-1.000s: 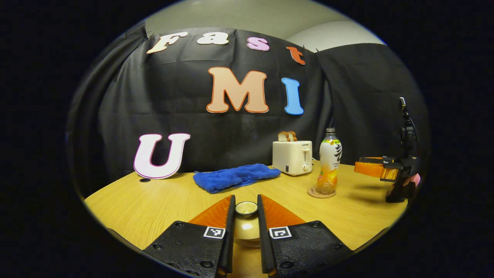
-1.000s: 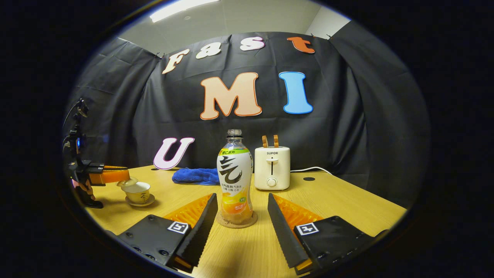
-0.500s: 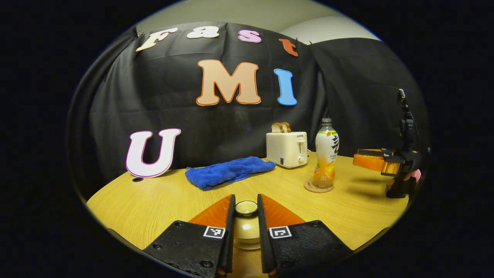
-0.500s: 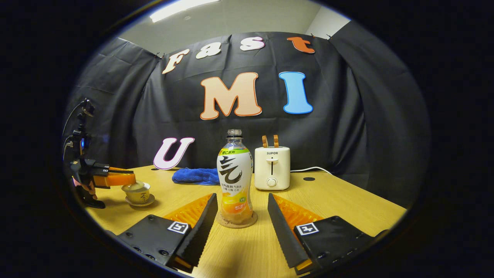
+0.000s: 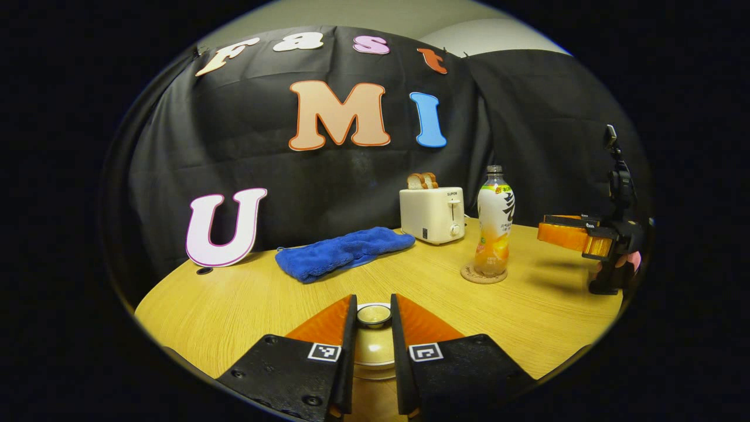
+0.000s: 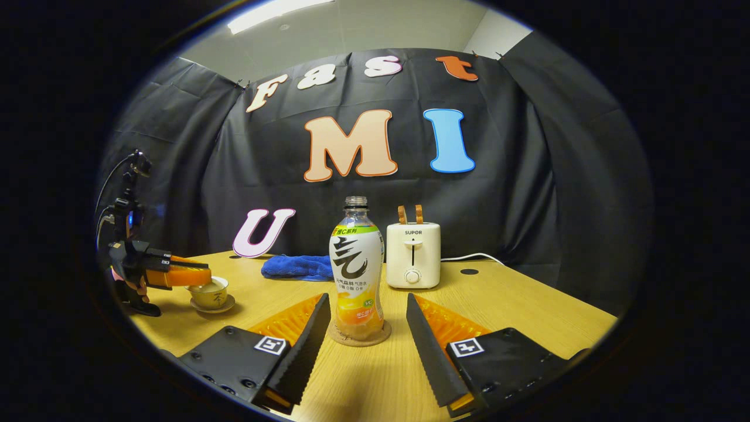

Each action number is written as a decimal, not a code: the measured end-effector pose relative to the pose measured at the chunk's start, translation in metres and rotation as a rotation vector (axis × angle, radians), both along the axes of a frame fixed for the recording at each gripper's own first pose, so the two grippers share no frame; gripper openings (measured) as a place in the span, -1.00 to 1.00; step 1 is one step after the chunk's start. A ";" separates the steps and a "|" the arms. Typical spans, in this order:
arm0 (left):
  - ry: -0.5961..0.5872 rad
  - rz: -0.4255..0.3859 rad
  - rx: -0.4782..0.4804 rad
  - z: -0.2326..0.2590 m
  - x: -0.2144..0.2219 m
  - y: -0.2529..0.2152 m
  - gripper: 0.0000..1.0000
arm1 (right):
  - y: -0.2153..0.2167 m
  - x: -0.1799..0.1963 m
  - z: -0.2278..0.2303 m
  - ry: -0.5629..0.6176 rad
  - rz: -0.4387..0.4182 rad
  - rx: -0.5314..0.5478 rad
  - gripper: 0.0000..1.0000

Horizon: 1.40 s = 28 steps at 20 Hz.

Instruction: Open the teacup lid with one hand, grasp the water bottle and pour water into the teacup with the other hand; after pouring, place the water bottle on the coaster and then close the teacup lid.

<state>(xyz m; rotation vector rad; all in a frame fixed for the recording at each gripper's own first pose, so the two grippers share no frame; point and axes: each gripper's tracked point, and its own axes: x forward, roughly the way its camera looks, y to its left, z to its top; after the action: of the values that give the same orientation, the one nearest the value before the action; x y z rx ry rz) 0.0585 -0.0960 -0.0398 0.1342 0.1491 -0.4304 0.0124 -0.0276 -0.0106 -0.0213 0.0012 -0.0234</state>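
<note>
Clamped on the knob of the teacup lid, my left claw holds its two fingers pressed against either side of that small round knob in the left gripper view, with the pale dome of the lid showing between them. From the right gripper view I see the same left claw at the far left of the worktop, right over the teacup, which sits on its saucer; whether the lid touches the cup's rim I cannot tell from here. My right claw stands released, its fingers spread wide and apart from the water bottle, which stands upright on the coaster between and just beyond the fingertips. In the left gripper view the right claw hangs at the far right above the worktop, a little way from the bottle, with a bit of the hand that holds it showing below. Behind the bottle a cream toaster with two slices of bread stands near the black cloth wall, its white cord trailing off to the right, and a blue towel lies crumpled to the left of the toaster.
</note>
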 end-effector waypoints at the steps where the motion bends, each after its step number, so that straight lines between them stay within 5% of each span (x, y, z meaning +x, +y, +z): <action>1: -0.001 0.000 -0.001 0.000 0.000 0.000 -0.43 | 0.000 -0.001 0.000 0.000 0.000 0.000 0.70; 7: -0.010 -0.004 -0.008 0.003 -0.001 0.000 -0.29 | 0.000 0.000 0.000 0.000 0.000 0.000 0.70; 10: -0.046 0.003 -0.039 0.010 -0.002 0.003 0.37 | -0.001 -0.001 0.000 0.000 0.000 0.000 0.70; 14: -0.100 0.035 -0.091 0.021 -0.005 0.013 0.79 | -0.001 0.000 0.000 0.000 0.000 0.000 0.70; 22: -0.118 0.134 -0.104 0.022 -0.003 0.033 0.80 | -0.001 -0.001 0.001 0.000 0.001 0.000 0.70; 28: -0.138 0.329 -0.090 0.026 -0.018 0.077 0.81 | -0.001 0.000 0.000 0.000 0.001 0.000 0.70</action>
<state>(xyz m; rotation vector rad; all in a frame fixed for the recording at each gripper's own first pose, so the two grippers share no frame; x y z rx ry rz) 0.0408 -0.0191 -0.0138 0.0489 0.0141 -0.0986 0.0120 -0.0285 -0.0103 -0.0213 0.0015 -0.0227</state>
